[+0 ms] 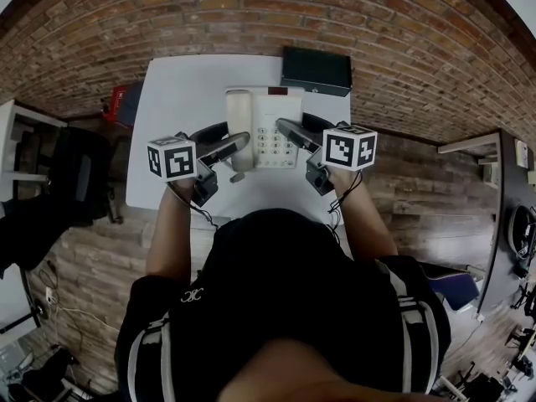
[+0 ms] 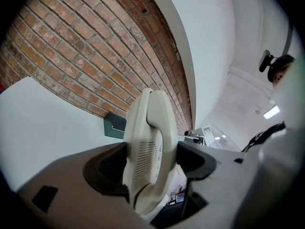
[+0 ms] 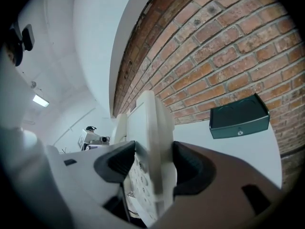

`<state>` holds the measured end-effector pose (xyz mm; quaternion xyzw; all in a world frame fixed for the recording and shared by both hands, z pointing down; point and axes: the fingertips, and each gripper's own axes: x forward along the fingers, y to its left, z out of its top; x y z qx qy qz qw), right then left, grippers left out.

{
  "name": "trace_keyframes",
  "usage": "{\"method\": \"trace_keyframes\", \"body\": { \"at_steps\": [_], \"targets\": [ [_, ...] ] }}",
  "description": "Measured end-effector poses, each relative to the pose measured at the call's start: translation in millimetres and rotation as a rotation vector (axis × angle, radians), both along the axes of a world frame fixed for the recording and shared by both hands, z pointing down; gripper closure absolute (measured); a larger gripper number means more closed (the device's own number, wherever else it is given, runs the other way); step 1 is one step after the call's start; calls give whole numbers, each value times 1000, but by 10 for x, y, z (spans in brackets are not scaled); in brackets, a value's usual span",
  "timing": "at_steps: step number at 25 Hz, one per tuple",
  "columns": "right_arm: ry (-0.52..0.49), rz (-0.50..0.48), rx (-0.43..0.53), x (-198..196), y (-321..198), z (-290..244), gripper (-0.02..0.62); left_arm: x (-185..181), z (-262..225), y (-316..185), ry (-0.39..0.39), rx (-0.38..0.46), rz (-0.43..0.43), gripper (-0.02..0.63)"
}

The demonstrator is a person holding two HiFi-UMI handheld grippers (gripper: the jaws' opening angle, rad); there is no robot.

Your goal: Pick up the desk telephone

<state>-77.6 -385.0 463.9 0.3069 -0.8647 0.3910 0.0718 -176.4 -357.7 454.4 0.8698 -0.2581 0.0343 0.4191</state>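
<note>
Left hand-held gripper (image 2: 150, 161) is clamped on the desk telephone's (image 1: 272, 128) handset side, right hand-held gripper (image 3: 152, 168) on its keypad edge. Phone is just short of the black box (image 1: 316, 69), on the surface (image 1: 176, 90) or barely off it. I'd lift both level and in sync so the handset doesn't tip out.

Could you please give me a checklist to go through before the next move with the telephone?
1. Left gripper shut on the telephone at its handset side: ok.
2. Right gripper shut on the telephone's other side: ok.
3. Handset lying in its cradle: ok.
4. Cord free to follow: cannot tell.
5. Box clear of the telephone: cannot tell; it sits close behind.
</note>
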Motion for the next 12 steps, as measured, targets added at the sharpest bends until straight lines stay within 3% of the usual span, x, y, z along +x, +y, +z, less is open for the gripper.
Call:
{"method": "trace_keyframes", "body": {
  "at_steps": [12],
  "targets": [
    [-6, 10, -10, 2, 35, -27, 353, -25, 25, 35, -24, -19, 7, 276]
  ]
}}
